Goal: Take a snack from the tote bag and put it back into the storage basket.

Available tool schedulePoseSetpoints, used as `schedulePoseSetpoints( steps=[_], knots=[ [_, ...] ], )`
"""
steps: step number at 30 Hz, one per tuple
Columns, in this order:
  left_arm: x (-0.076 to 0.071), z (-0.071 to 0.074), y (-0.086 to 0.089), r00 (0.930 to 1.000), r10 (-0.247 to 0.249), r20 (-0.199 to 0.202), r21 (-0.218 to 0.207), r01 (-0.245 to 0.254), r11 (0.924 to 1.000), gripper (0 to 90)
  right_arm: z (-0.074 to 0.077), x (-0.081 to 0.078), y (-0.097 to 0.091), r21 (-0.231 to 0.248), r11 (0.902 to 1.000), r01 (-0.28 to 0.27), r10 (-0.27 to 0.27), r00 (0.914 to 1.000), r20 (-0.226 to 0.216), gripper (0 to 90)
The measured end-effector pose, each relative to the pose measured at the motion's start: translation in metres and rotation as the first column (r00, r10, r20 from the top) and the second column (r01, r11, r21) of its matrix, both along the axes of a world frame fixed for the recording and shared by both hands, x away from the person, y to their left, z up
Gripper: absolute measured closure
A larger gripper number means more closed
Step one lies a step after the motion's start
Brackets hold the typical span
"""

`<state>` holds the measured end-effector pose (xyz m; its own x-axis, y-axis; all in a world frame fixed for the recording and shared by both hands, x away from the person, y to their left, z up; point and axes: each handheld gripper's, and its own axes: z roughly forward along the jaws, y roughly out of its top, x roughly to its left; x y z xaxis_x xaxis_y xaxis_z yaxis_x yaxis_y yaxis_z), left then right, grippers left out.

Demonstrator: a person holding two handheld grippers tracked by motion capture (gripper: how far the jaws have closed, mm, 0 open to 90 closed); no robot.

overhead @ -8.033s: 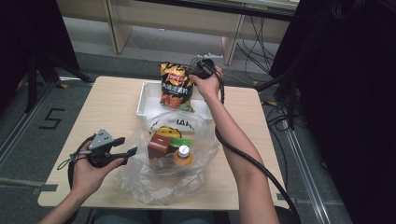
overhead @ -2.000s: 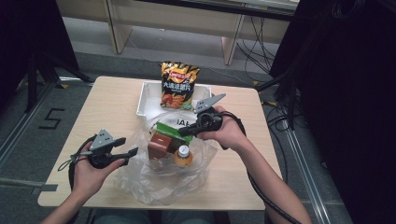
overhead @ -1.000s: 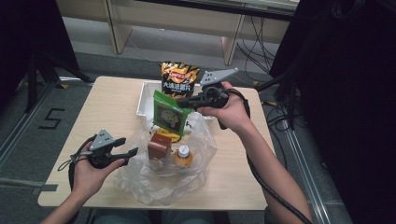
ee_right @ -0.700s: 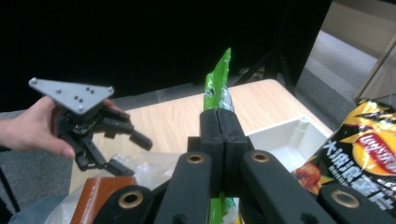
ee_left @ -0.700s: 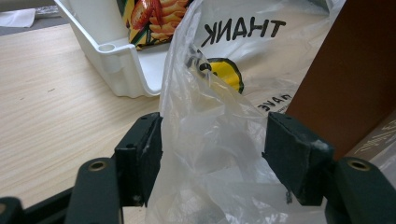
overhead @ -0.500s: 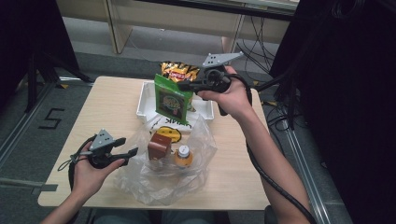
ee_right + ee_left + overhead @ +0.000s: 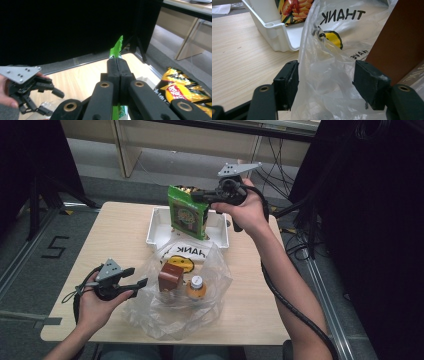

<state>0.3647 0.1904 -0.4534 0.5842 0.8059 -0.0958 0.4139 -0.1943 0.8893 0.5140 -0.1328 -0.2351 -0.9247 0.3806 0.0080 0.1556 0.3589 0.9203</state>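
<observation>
While the left gripper [image 7: 134, 276] rests on the table with its jaws apart around the clear plastic bag's [image 7: 177, 307] edge, the right gripper [image 7: 196, 196] pinches the green snack packet [image 7: 187, 213] by its top, dangling above the white tray [image 7: 156, 227].

High overhead; two close jaw-level views, perhaps sharing white tray [image 7: 159, 227].

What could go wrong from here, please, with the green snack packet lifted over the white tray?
The right gripper pinches only the top edge of the green snack packet, so it could slip and drop. Hanging above the white plastic tray, it may knock the orange-and-yellow chip bag. The left gripper straddles the clear plastic bag's film loosely, so the opening might sag shut.
</observation>
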Motion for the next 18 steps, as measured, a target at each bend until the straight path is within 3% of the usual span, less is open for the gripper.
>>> schedulePoseSetpoints(
  steps=[6, 11, 18],
  knots=[
    [0.000, 0.000, 0.000, 1.0000, -0.003, 0.000, -0.006, 0.003, 1.0000, 36.5, 0.004, 0.013, -0.001, 0.022, 0.9988, 0.045, -0.045, 0.9989, 0.012, 90.0],
    [0.000, 0.000, 0.000, 1.0000, -0.004, 0.000, -0.006, 0.004, 1.0000, 36.5, 0.000, 0.025, 0.000, 0.005, 0.9972, 0.074, -0.075, 0.9971, 0.014, 90.0],
    [0.000, 0.000, 0.001, 1.0000, 0.000, -0.001, -0.004, 0.000, 1.0000, 36.5, -0.025, 0.052, 0.007, -0.036, 0.9892, 0.142, -0.143, 0.9895, -0.022, 90.0]
  ],
)
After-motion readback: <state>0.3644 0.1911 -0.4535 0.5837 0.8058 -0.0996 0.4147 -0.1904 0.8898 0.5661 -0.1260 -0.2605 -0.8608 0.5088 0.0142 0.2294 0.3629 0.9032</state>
